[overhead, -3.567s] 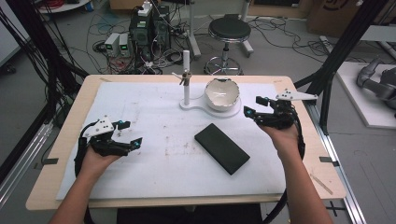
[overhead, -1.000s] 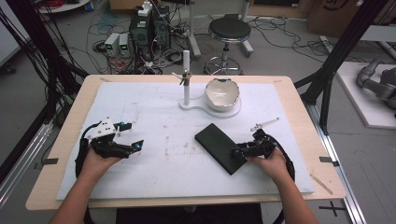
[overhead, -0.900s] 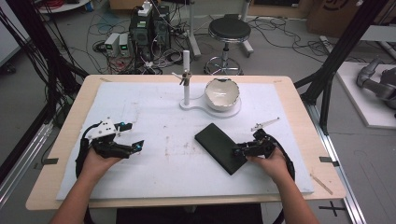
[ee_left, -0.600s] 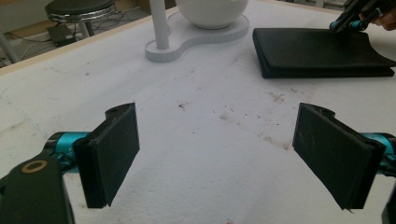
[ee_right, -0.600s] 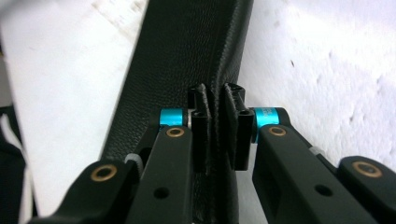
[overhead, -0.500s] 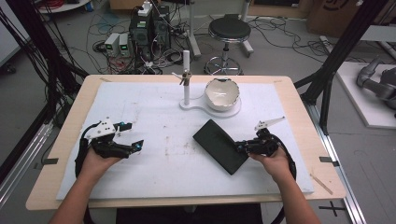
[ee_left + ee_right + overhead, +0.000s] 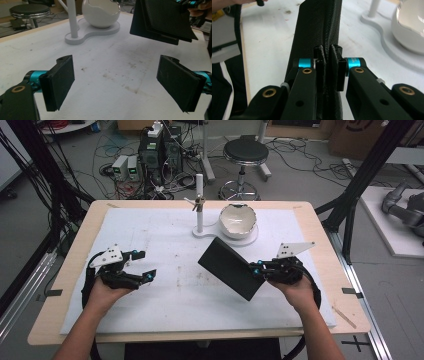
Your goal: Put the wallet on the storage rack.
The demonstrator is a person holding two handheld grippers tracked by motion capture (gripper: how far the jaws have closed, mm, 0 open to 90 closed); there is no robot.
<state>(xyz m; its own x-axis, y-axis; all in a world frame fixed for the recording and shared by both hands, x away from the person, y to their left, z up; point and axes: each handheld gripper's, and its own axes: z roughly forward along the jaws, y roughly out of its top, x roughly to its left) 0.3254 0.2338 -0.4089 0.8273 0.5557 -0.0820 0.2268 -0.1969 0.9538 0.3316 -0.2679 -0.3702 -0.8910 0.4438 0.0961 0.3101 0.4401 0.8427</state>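
Two grippers are at work: the right gripper (image 7: 260,270) has just been closing and now clamps one edge of the flat black case (image 7: 231,268), tilted clear of the table, while the left gripper (image 7: 140,265) waits with jaws spread wide and empty. To do the lift well, I judge the grip should stay firm and the case level, clear of the white bowl (image 7: 238,220) and its stand (image 7: 199,205). The white table cover (image 7: 165,295) is smudged; cables, a stool (image 7: 246,152) and electronics crowd the floor beyond.

No legible text — no labels, no brands.
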